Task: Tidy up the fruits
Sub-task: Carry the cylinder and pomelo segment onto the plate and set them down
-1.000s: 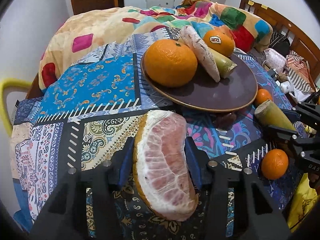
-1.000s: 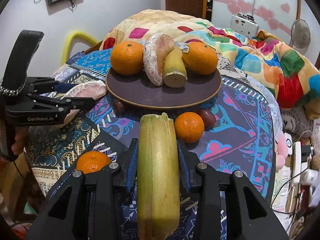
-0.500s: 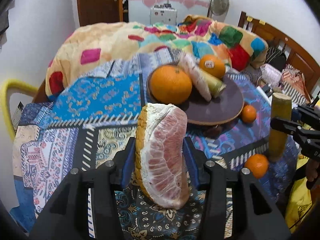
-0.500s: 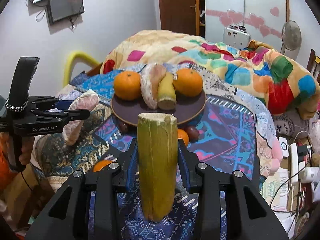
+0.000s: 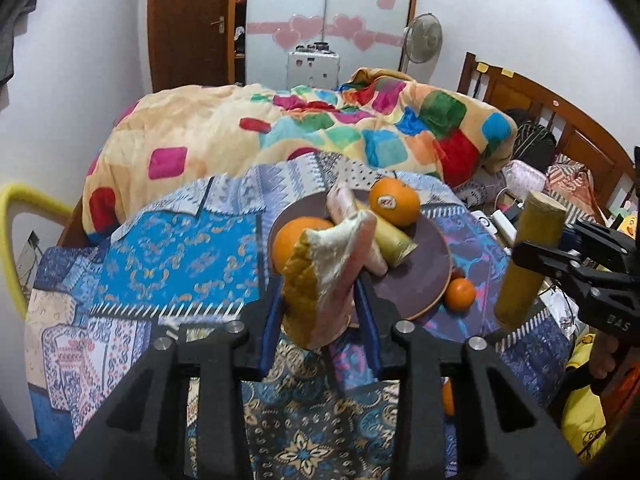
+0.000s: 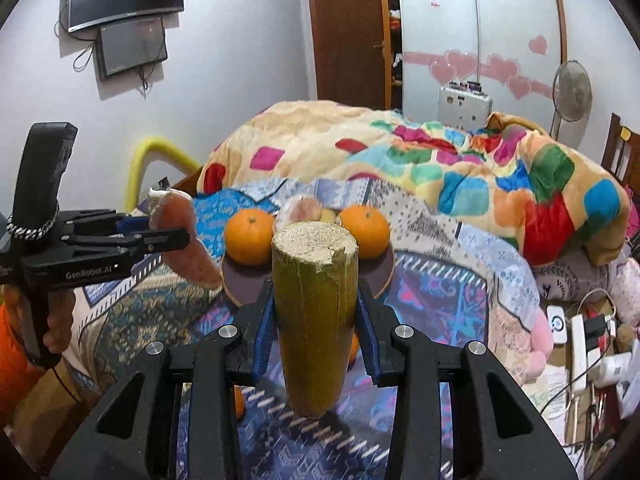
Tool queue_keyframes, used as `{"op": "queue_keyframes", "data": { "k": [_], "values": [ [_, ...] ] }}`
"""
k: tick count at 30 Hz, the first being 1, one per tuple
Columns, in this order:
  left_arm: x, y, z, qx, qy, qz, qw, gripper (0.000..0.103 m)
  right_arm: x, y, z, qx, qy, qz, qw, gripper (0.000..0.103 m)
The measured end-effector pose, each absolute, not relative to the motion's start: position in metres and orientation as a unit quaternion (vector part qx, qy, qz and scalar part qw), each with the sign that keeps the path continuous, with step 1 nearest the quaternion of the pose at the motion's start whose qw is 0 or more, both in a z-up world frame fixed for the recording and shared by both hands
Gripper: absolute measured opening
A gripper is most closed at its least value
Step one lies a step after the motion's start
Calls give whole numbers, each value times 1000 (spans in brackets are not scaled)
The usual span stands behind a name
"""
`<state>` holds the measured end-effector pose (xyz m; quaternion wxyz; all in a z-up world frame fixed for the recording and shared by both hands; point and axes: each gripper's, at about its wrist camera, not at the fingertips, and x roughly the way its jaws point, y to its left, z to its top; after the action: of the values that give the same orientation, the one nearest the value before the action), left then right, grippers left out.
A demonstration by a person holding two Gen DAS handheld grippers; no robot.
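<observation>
My left gripper (image 5: 320, 316) is shut on a pomelo wedge (image 5: 320, 276) and holds it upright above the patterned cloth, just short of the brown plate (image 5: 428, 268). The plate holds two oranges (image 5: 394, 200), a second pomelo wedge (image 5: 340, 200) and a green-yellow stalk piece (image 5: 394, 240). My right gripper (image 6: 316, 320) is shut on a green-yellow sugarcane piece (image 6: 316, 300), upright, in front of the plate (image 6: 236, 284). The left gripper (image 6: 160, 236) with its wedge (image 6: 180, 232) shows at the left of the right wrist view. The cane (image 5: 528, 256) shows at the right of the left wrist view.
A small orange (image 5: 460, 294) lies on the cloth by the plate's near rim, another (image 6: 239, 402) lies lower, partly hidden. A colourful quilt (image 5: 320, 132) is heaped behind. A wooden headboard (image 5: 560, 124), cables and a power strip (image 6: 580, 344) are at the right.
Both grippers have lifted their fruit off the cloth and tilted it upright. The view has pulled up and back, so the plate looks farther away.
</observation>
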<state>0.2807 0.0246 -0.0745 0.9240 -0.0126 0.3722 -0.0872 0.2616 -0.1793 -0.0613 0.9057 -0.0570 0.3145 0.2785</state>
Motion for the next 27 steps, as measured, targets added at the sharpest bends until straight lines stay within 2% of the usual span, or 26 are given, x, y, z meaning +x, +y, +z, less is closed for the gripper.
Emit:
{"op": "queue_keyframes", "data": {
  "k": [13,27],
  "values": [
    [309,-9,-79,6,380,-129,916,26,306,-171,-61,-43,305,253,917,34],
    [333,1,-91,-9,383,-114,917,25,337,-137,-83,-90,322,246,910,34]
  ]
}}
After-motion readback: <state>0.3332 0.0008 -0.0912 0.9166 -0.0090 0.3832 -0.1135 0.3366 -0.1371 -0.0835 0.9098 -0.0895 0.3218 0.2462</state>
